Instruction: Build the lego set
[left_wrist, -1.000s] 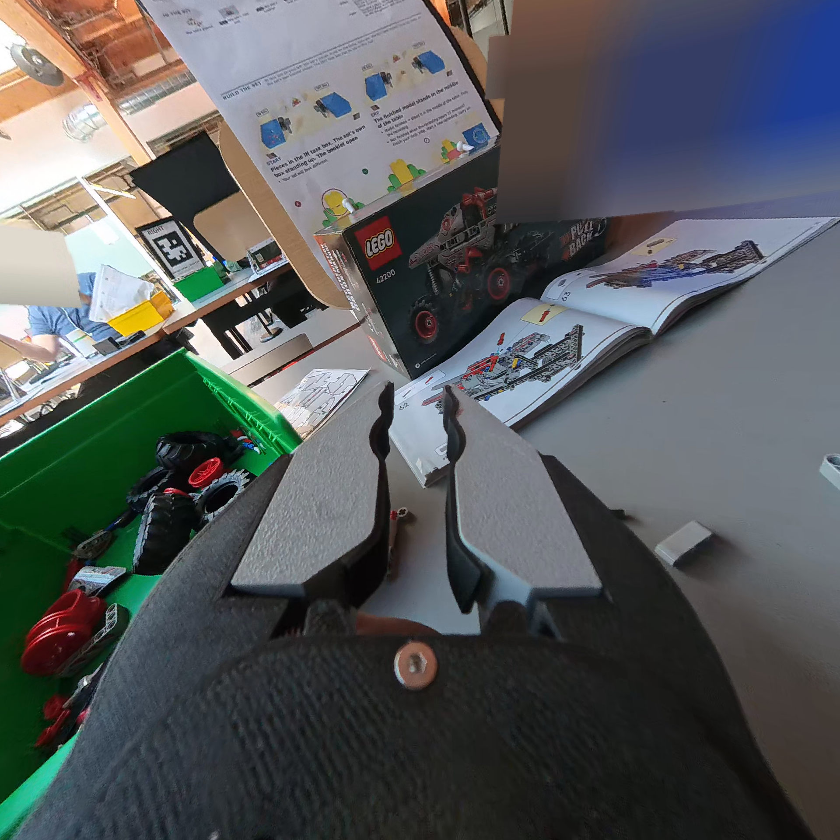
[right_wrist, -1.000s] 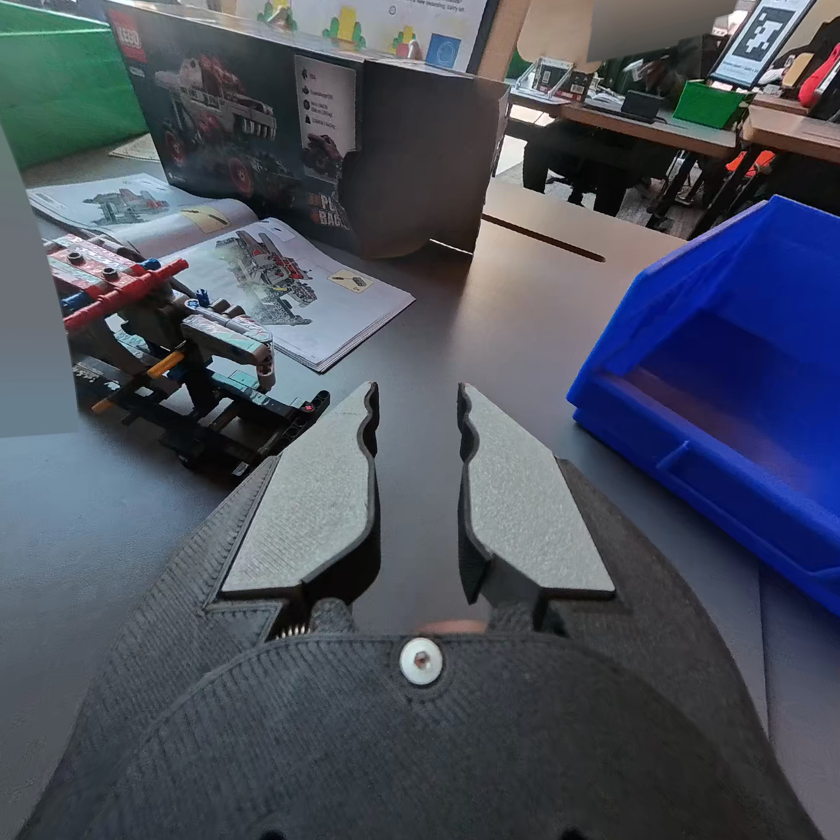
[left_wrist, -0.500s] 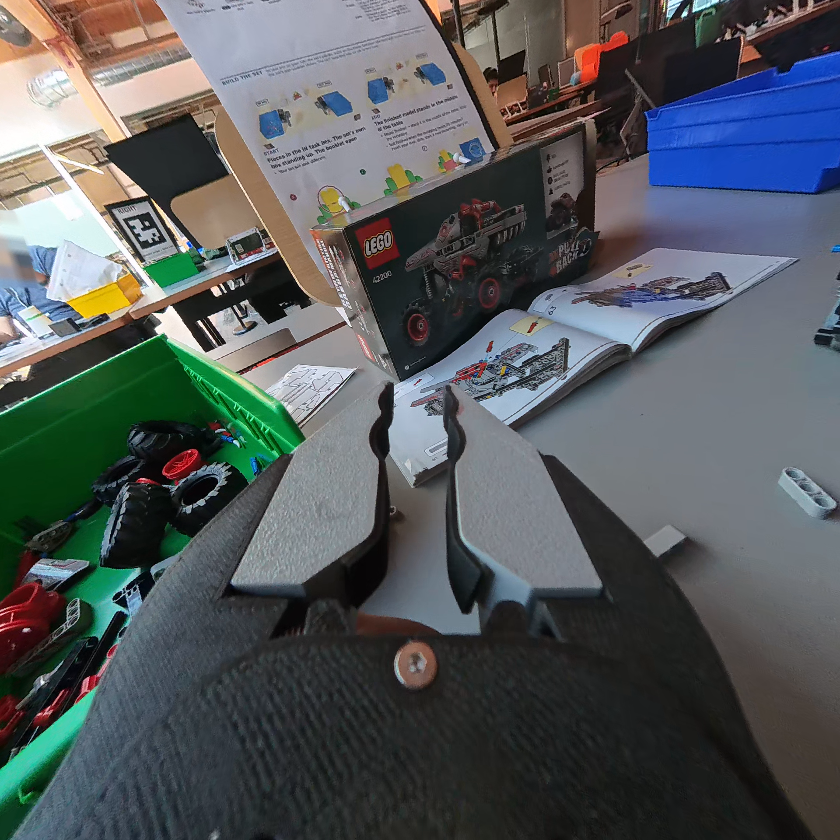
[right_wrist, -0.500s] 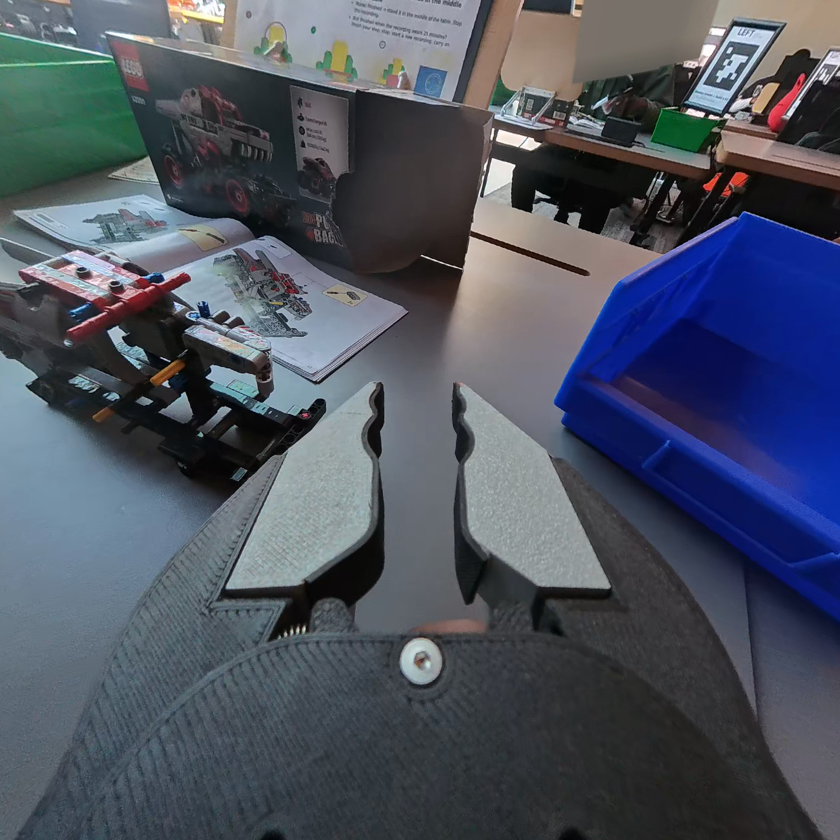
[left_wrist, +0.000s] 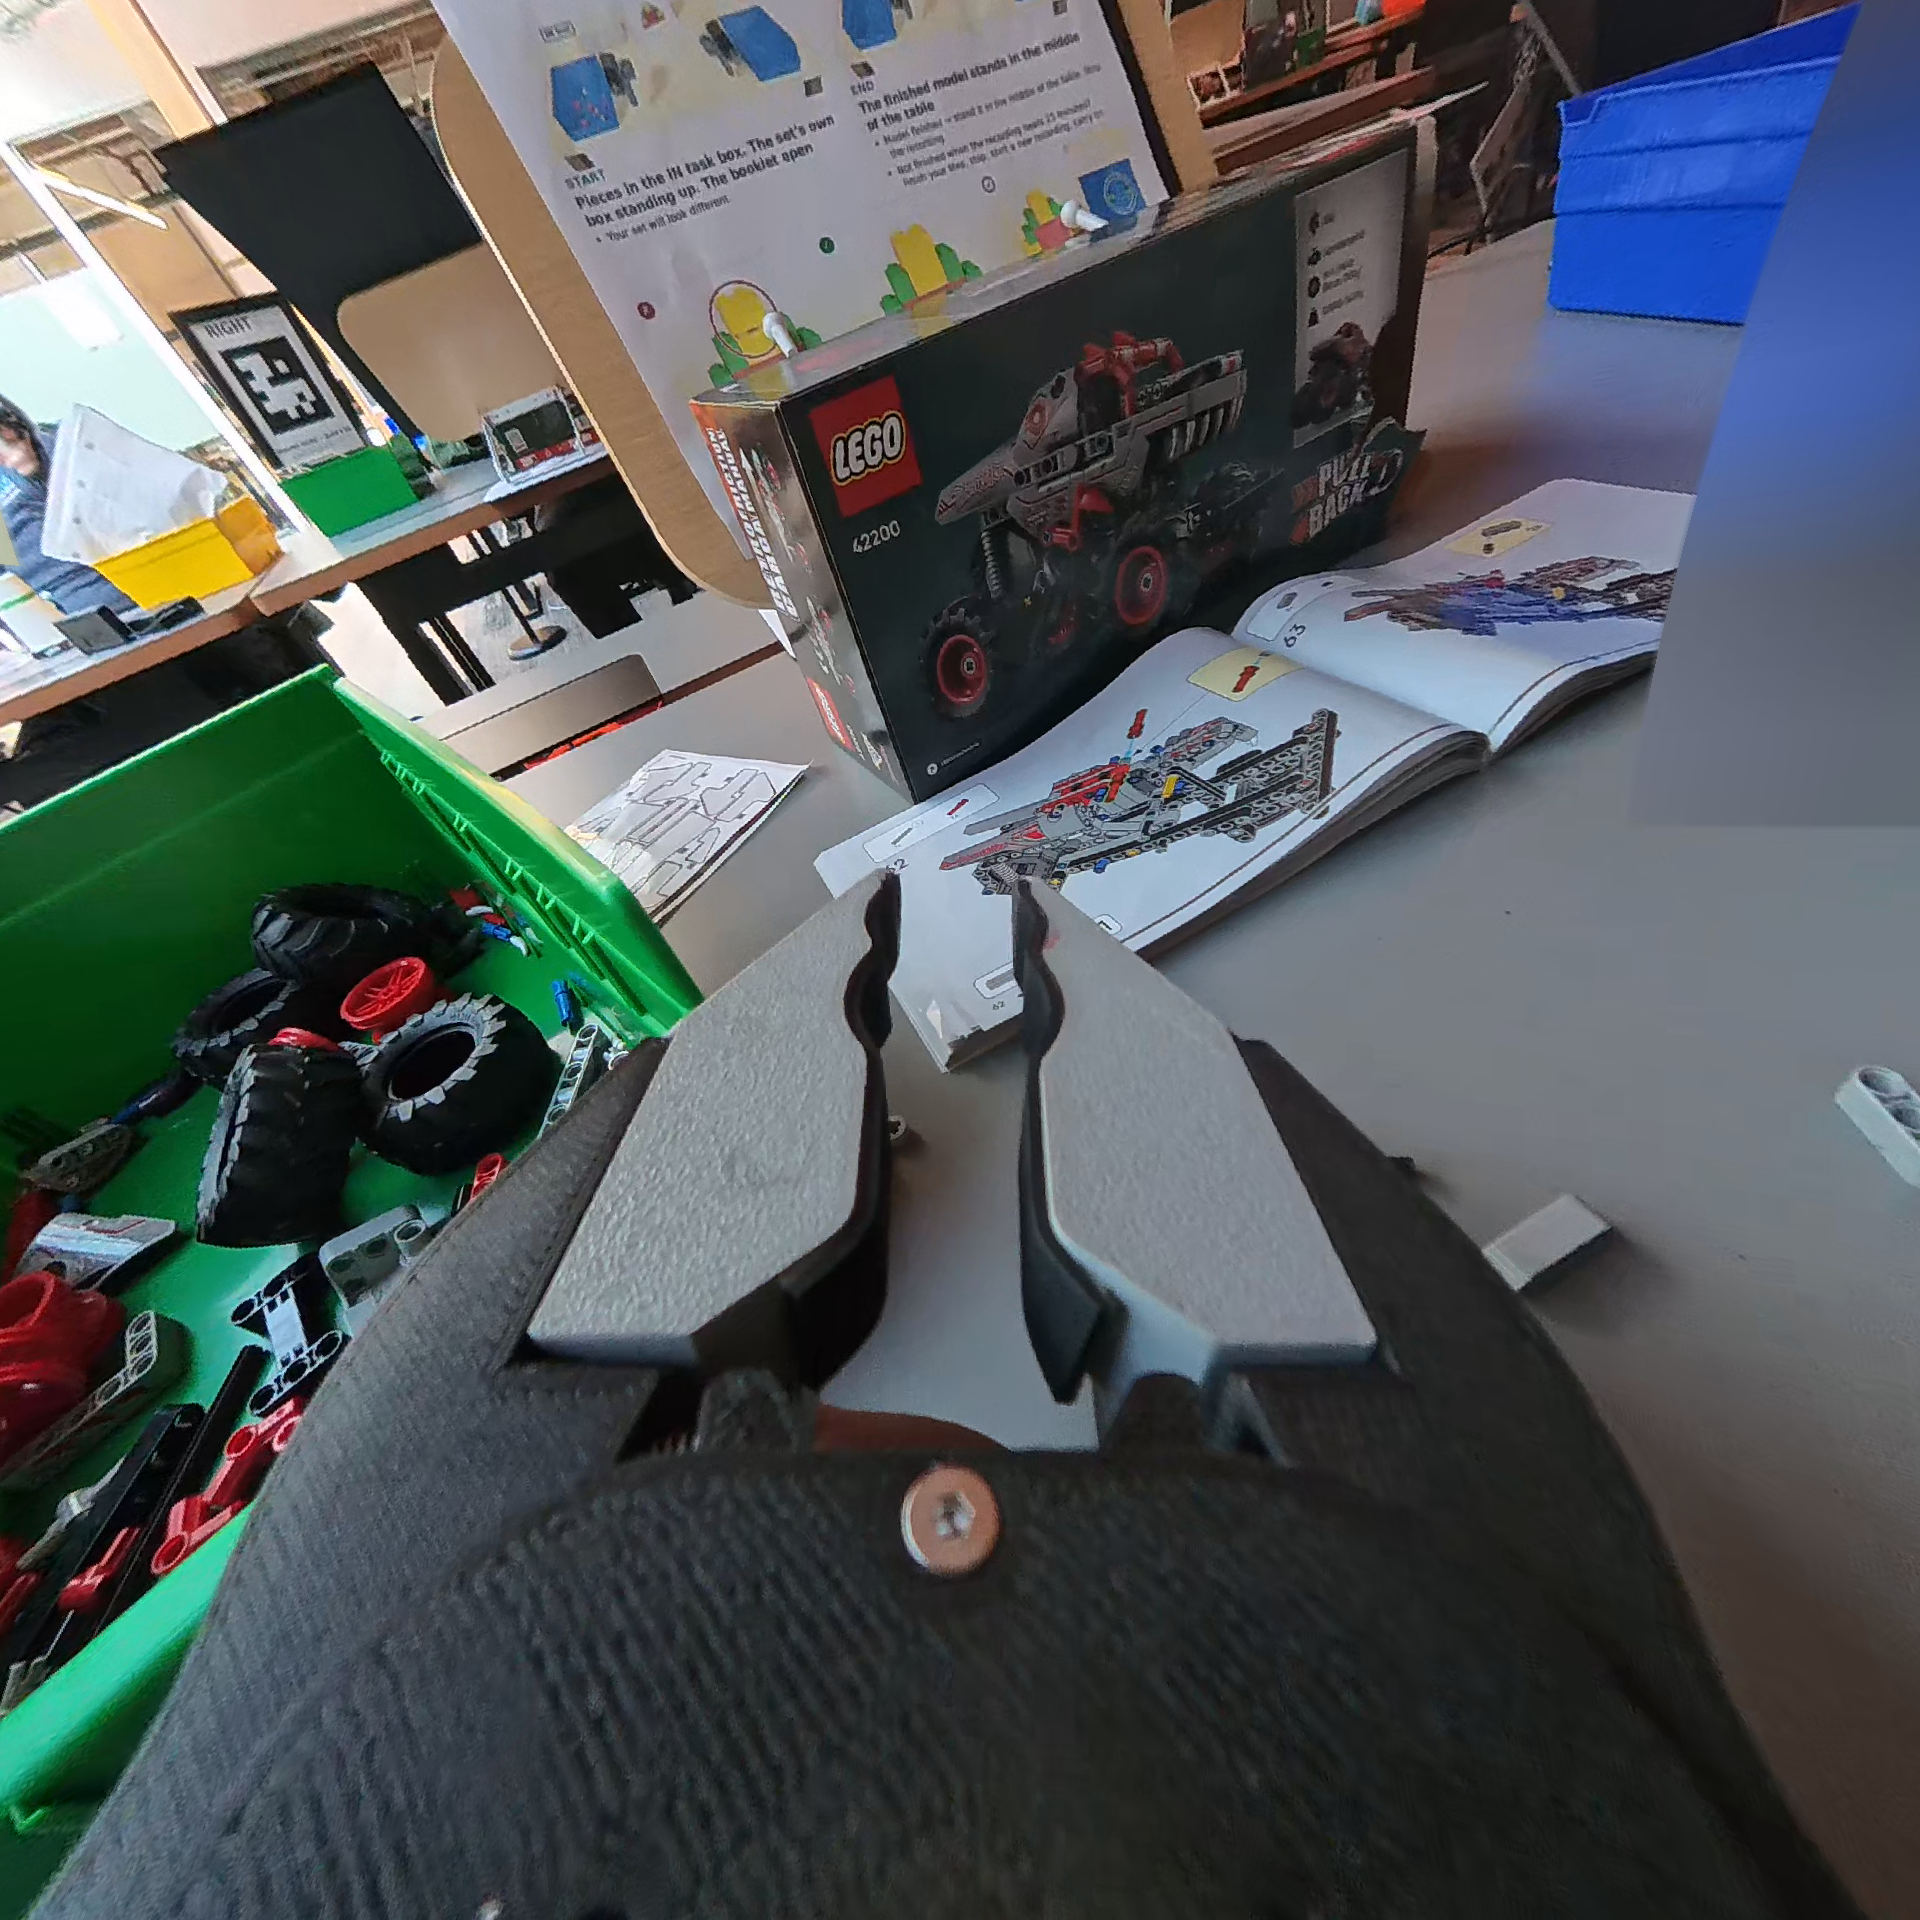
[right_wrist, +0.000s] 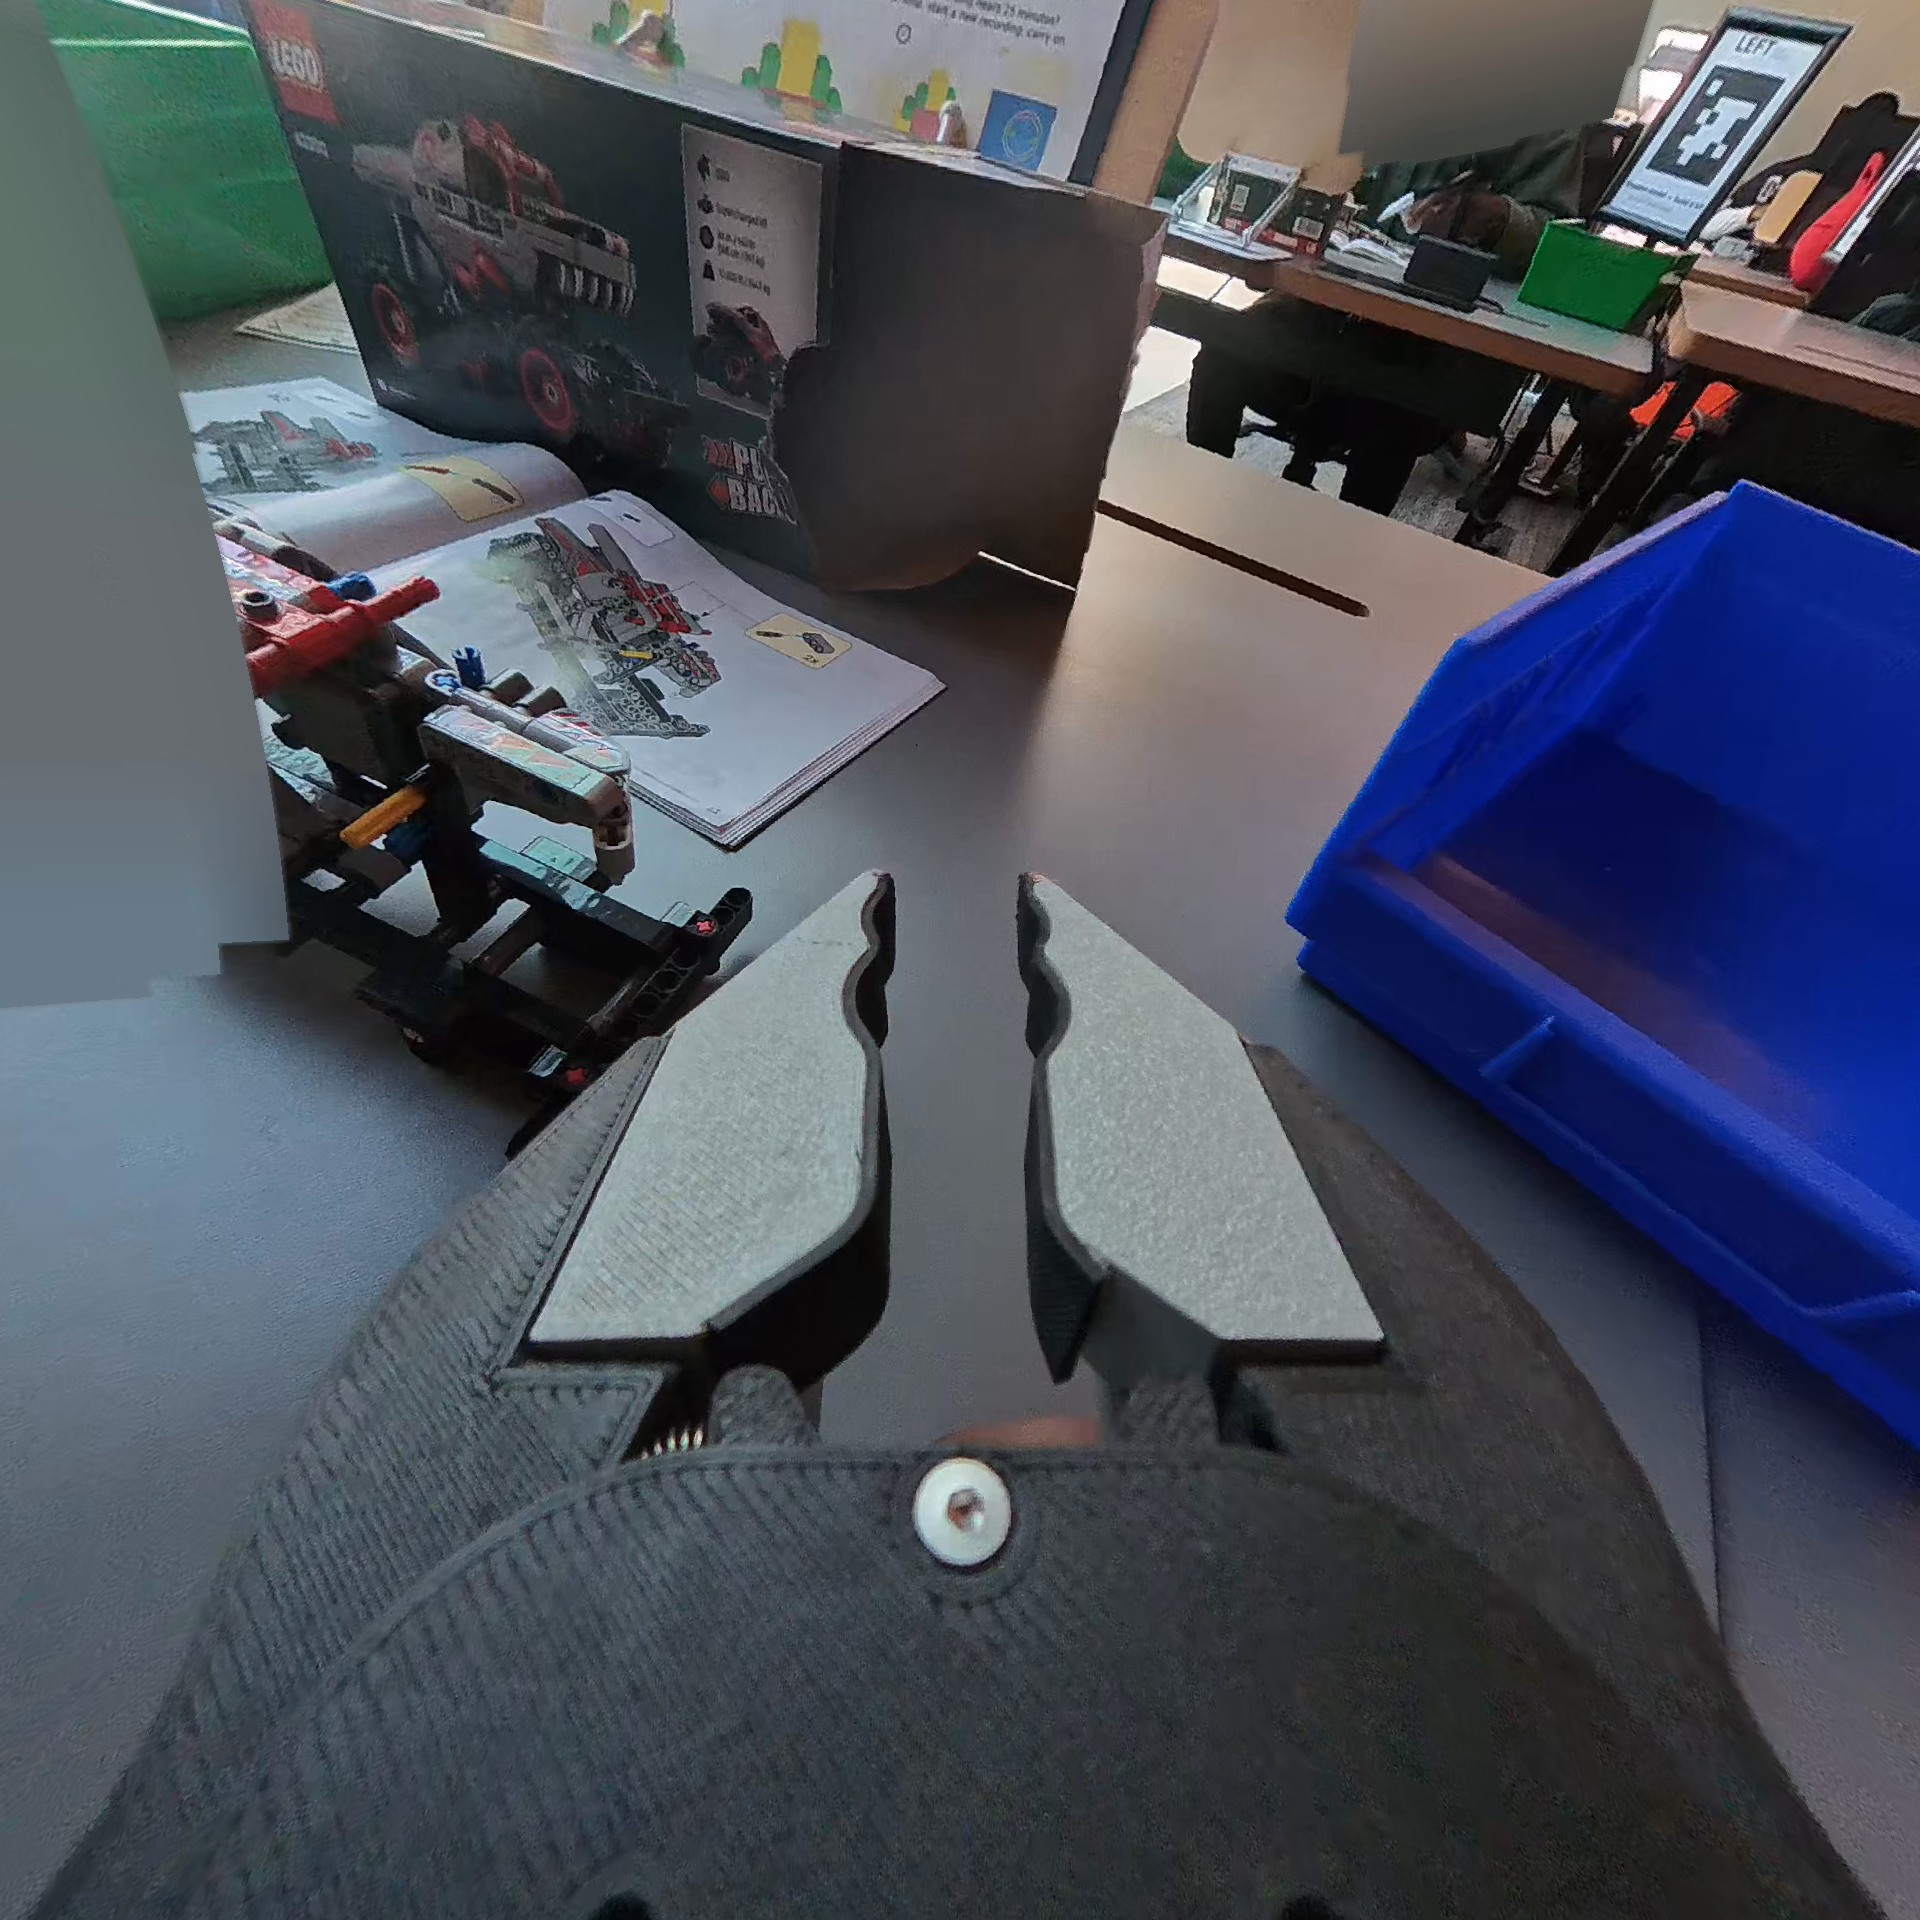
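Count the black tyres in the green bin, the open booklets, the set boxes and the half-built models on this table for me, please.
Black tyres: 4
Open booklet: 1
Set box: 1
Half-built model: 1
Total: 7

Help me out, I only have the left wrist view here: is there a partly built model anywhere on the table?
Observer: Yes. The right wrist view shows a partly built model on the table, in front of the open booklet and left of the right tongs.
Operator: Are those tongs holding a piece?
Observer: No, they are open with nothing between them.
Operator: And the blue bin, is anything inside?
Observer: The part of the blue bin interior that shows looks empty.
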